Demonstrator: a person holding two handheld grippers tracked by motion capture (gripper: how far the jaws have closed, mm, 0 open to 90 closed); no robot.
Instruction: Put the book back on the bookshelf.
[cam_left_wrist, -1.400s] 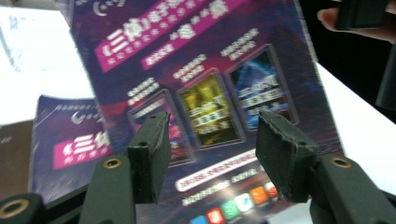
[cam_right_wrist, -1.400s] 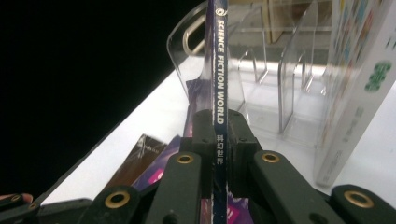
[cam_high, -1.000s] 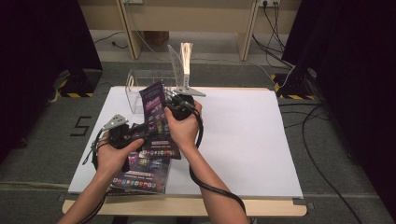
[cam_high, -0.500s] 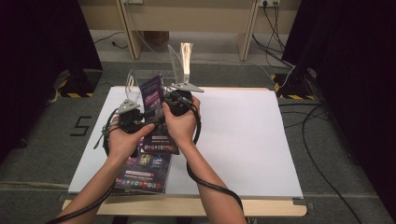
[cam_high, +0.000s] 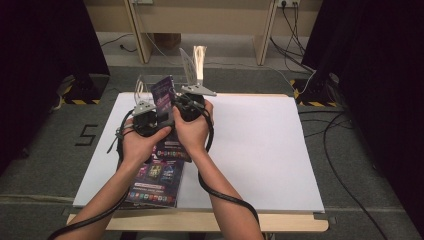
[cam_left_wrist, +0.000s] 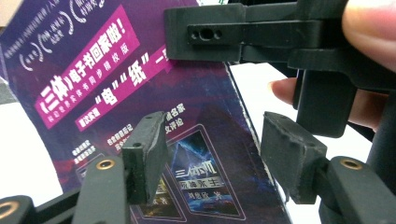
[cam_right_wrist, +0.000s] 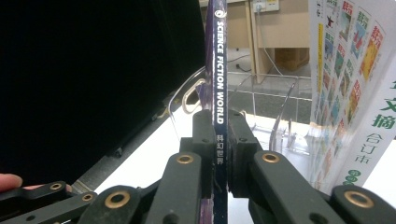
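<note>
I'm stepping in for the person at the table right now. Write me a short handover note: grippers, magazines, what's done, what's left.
Right gripper: shut on the purple magazine, clamping its spine, held upright above the table.
Left gripper: open; its jaws have just been opening and now stand beside the cover without pressing it.
Other magazines lie flat near the front edge. A clear rack at the far edge already holds a white magazine.
Done: purple magazine lifted, grip passed to the right gripper.
Left: likely stand it in the rack, then the others.

A clear acrylic rack (cam_high: 145, 90) stands at upper centre, power sockets (cam_high: 287, 2) top right, cables (cam_high: 345, 150) trailing right.
</note>
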